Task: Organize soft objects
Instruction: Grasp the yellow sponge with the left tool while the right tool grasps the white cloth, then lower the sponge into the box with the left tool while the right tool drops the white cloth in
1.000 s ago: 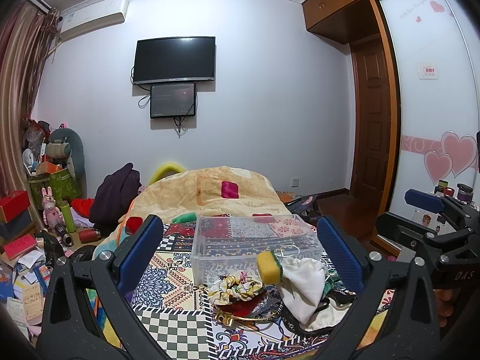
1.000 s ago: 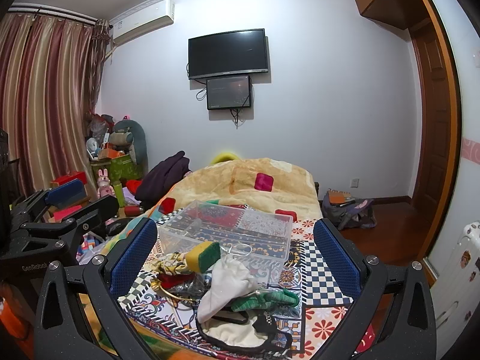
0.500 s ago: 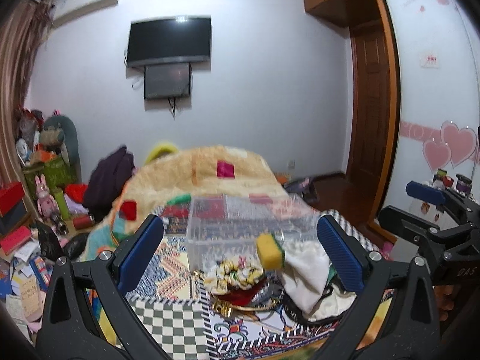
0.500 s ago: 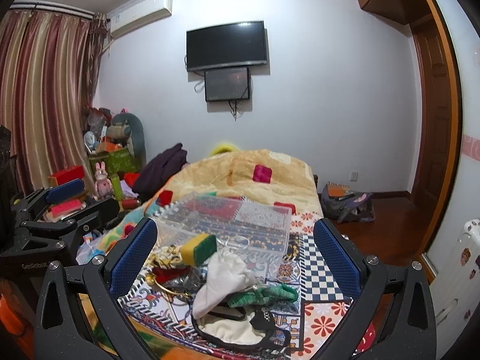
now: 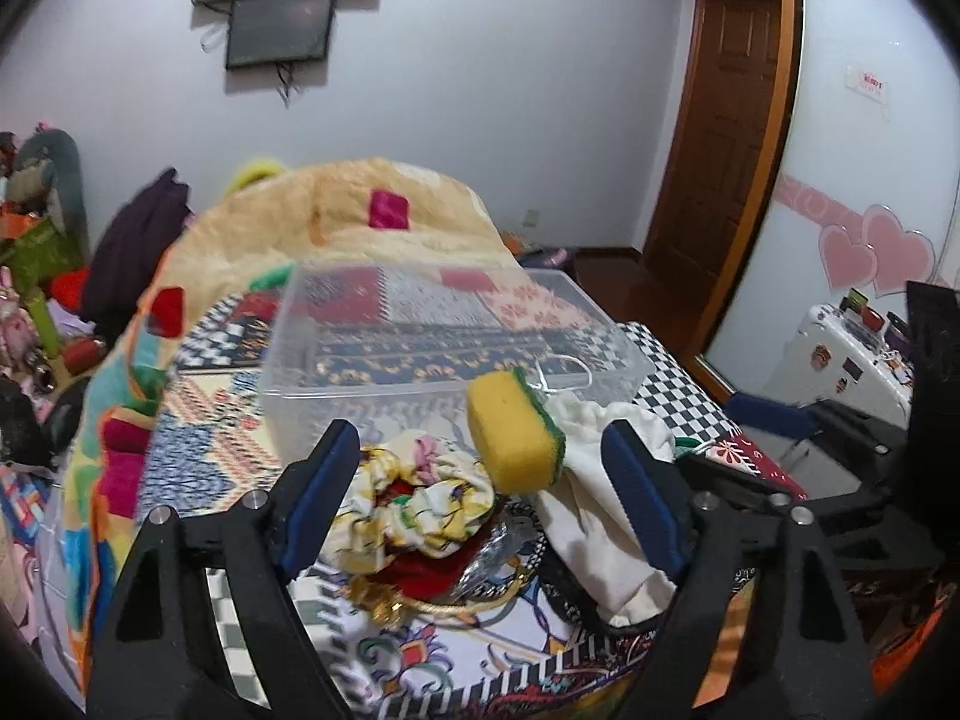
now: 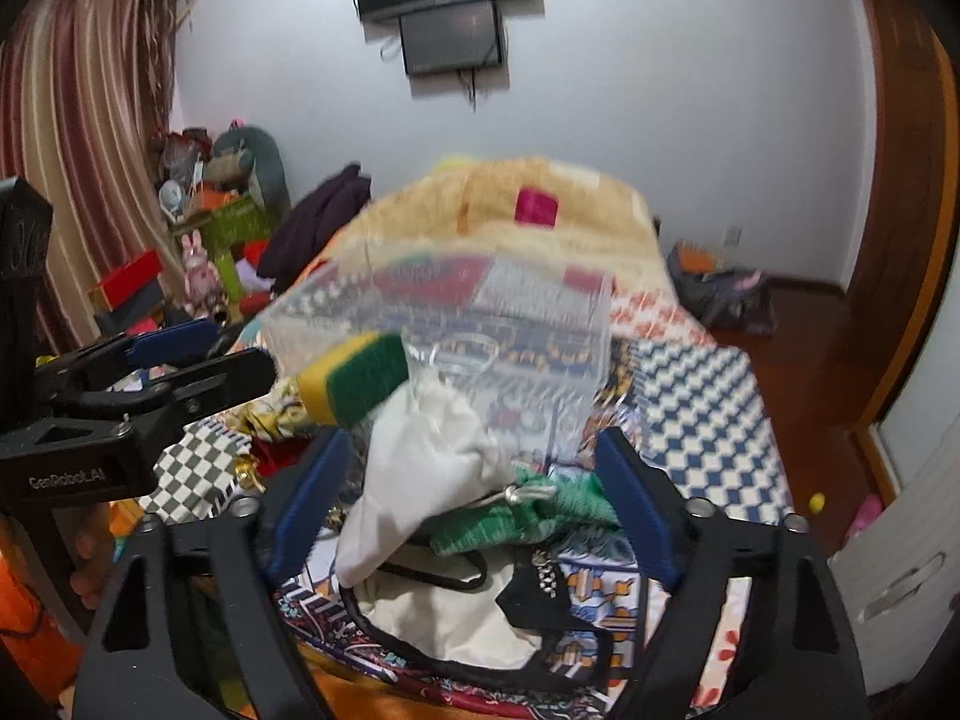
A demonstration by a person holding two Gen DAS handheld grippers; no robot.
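A heap of soft things lies on the patterned bed cover: a yellow and green sponge (image 5: pixel 515 433) (image 6: pixel 354 377), a floral scrunchie (image 5: pixel 414 495), a white cloth pouch (image 5: pixel 600 492) (image 6: pixel 420 468), a green knit piece (image 6: pixel 522 516) and a black-trimmed cloth (image 6: pixel 480 630). A clear plastic box (image 5: pixel 444 324) (image 6: pixel 456 324) stands empty just behind the heap. My left gripper (image 5: pixel 480 498) is open, its fingers on either side of the scrunchie and sponge. My right gripper (image 6: pixel 468 504) is open, over the white pouch and green knit.
A beige quilt (image 5: pixel 360 228) is bunched up behind the box. Clutter and a pink toy rabbit (image 6: pixel 201 276) crowd the floor on the left. A wooden door (image 5: pixel 720 138) and a white suitcase (image 5: pixel 840 360) stand to the right.
Both grippers have moved forward and down toward the heap, which now fills the space between their fingers. The right wrist view is blurred by motion.
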